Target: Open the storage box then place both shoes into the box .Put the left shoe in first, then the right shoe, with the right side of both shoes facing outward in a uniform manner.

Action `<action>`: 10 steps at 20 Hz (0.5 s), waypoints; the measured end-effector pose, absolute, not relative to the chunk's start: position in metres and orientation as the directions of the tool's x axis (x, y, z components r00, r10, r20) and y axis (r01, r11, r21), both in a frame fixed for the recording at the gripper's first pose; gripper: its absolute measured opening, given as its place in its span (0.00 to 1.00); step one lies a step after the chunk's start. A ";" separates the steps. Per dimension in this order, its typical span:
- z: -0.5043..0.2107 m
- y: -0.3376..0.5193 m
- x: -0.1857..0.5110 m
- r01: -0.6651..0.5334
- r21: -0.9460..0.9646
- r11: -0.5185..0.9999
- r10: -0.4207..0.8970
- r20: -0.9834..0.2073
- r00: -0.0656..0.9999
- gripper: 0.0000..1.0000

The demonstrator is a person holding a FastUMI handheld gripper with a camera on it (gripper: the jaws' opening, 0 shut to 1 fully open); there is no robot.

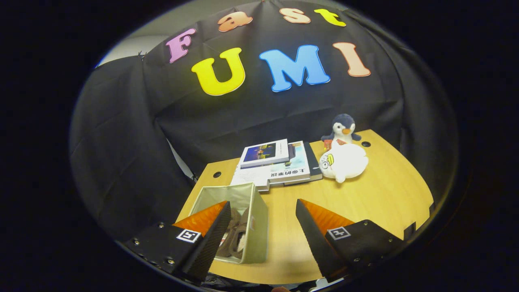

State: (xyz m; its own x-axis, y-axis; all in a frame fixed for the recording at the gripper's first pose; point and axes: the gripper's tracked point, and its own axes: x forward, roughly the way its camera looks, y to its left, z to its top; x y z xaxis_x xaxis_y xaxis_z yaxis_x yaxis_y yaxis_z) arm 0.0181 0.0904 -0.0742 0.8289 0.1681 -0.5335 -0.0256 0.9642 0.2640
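The gripper hangs with jaws spread wide and empty above the surface. The open box beside its left finger holds what looks like brown shoes, probably both.

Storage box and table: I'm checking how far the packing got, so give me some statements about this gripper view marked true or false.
1. The storage box is open at the top. True.
2. The box is empty. False: brown shoes lie inside it.
3. The gripper is shut on a shoe. False: its fingers stand wide apart and hold nothing, the left one over the box's open top.
4. A stack of books lies beyond the box. True.
5. The penguin toy sits on top of the books. False: it stands on the table, beside the books and behind a white plush toy.
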 end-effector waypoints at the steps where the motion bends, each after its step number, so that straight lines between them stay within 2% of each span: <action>1: -0.067 0.079 0.017 -0.030 0.254 0.967 0.163 -0.518 0.840 0.98; 10: -0.024 -0.015 -0.007 -0.009 0.086 0.996 0.040 -0.359 0.933 0.98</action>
